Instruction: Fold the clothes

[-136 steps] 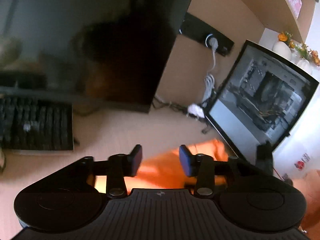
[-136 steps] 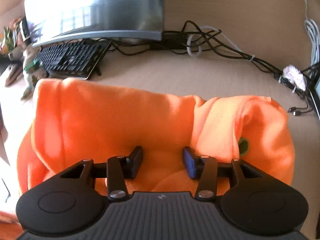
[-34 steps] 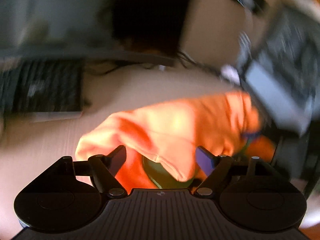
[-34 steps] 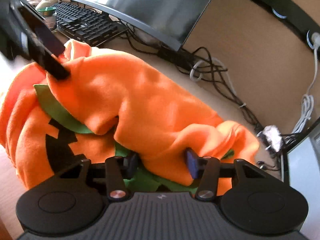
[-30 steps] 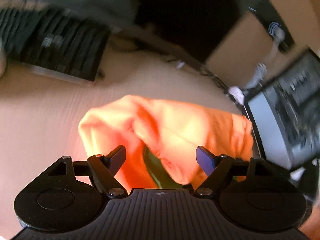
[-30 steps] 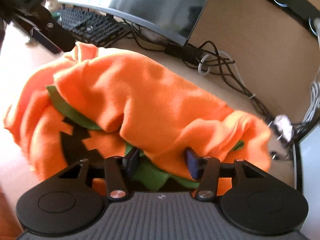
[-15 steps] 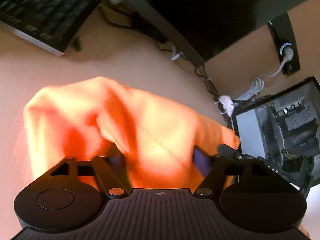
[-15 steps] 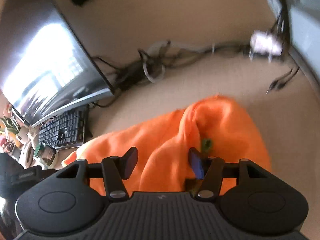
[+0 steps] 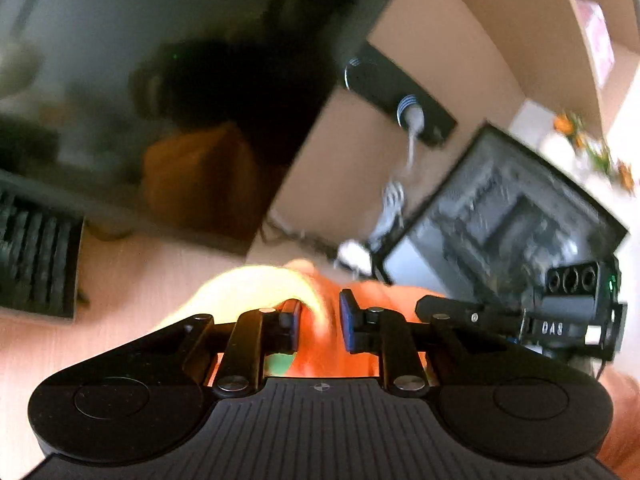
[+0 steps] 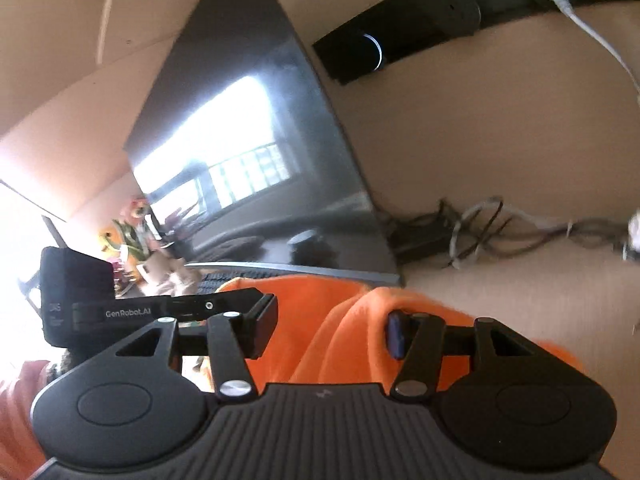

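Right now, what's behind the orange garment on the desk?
Behind the orange garment stand a dark monitor and tangled cables against the desk's back panel; a keyboard lies off to one side. The desk surface under the cloth is covered from view.

garment (image 10: 340, 328): bright orange fleece I see, a green patch (image 9: 280, 362) showing
tabletop (image 10: 520, 280): pale tan
keyboard (image 9: 36, 256): black
claws (image 9: 319, 326): black, blue pads

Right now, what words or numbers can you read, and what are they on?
"GenRobot.AI": on the side of the left tongs, seen from the right wrist.
"DAS", reading backwards: on the body of the right tongs, seen from the left wrist.
Small print beside "GenRobot.AI": too blurred to read.
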`<control>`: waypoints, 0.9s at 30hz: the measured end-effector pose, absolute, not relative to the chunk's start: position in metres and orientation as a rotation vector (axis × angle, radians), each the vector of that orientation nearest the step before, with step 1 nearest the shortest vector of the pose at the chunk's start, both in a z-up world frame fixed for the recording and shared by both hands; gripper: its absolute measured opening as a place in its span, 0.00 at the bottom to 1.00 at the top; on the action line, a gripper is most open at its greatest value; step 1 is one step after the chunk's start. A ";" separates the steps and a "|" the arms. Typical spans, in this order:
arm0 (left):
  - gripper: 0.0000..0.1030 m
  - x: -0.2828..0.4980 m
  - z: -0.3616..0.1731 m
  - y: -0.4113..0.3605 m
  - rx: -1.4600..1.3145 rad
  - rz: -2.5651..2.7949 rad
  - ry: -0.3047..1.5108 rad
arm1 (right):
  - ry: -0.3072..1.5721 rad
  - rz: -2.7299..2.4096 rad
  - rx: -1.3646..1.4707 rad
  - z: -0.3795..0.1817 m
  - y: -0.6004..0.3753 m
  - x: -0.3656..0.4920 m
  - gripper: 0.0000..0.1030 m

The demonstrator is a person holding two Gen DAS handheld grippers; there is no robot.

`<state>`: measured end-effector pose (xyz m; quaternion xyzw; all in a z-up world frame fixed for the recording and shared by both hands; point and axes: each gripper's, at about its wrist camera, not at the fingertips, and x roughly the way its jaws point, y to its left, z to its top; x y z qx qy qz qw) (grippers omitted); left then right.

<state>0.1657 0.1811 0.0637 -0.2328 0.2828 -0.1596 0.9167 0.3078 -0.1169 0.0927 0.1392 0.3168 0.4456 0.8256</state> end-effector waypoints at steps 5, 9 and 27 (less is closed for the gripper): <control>0.23 0.142 -0.003 0.169 -0.488 -0.271 0.835 | 0.854 0.920 0.195 0.045 -0.123 0.264 0.53; 0.23 0.133 -0.045 0.159 -0.444 -0.213 1.000 | 1.024 0.807 0.028 -0.007 -0.114 0.246 0.53; 0.69 0.135 0.083 0.169 -0.330 -0.351 0.574 | 0.678 0.842 -0.048 0.070 -0.046 0.291 0.60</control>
